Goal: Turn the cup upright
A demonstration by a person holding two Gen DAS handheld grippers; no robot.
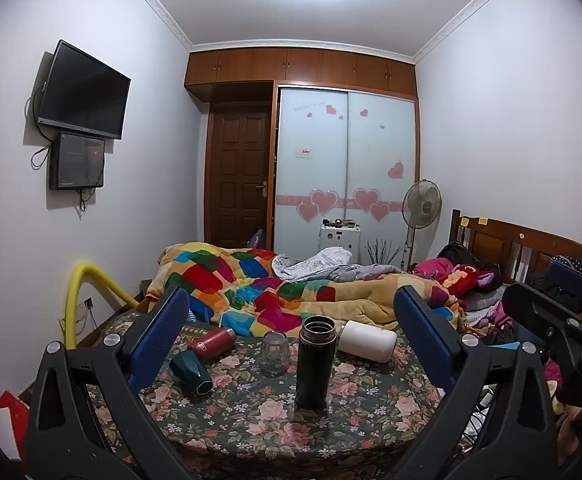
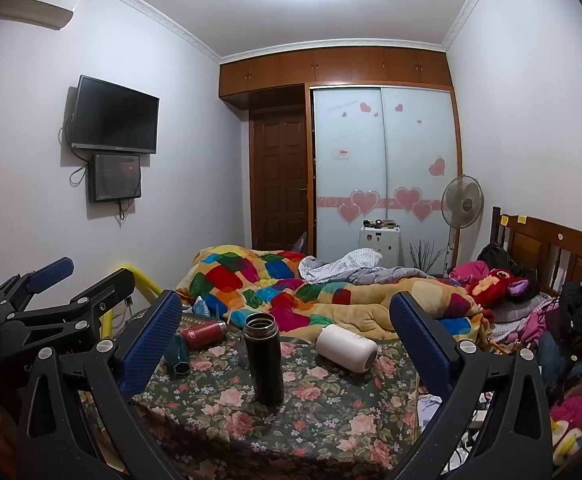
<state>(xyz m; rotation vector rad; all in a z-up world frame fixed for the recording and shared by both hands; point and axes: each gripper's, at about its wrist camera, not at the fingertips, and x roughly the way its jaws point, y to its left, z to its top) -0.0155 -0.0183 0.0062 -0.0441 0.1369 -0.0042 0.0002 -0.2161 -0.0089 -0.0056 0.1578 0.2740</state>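
On red flask (image 1: 212, 343): unreadable white logo

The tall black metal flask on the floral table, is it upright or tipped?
Upright: the tall black metal flask stands on its base, open mouth upward.

In the right wrist view the clear glass (image 2: 237, 338) is mostly hidden behind the black flask (image 2: 264, 360), so how it stands cannot be told there. The green cup (image 2: 179, 354) is partly covered by a blue pad (only its faceted base end shows). The red bottle (image 1: 211, 343) carries a small label too tiny to read. The sticker on the wardrobe door (image 1: 304, 153) is too small to read as well. Items on the white cabinet (image 1: 341, 236) blur into specks. The worktop (image 1: 251, 432) is cut off at its near edge by the gripper frames.
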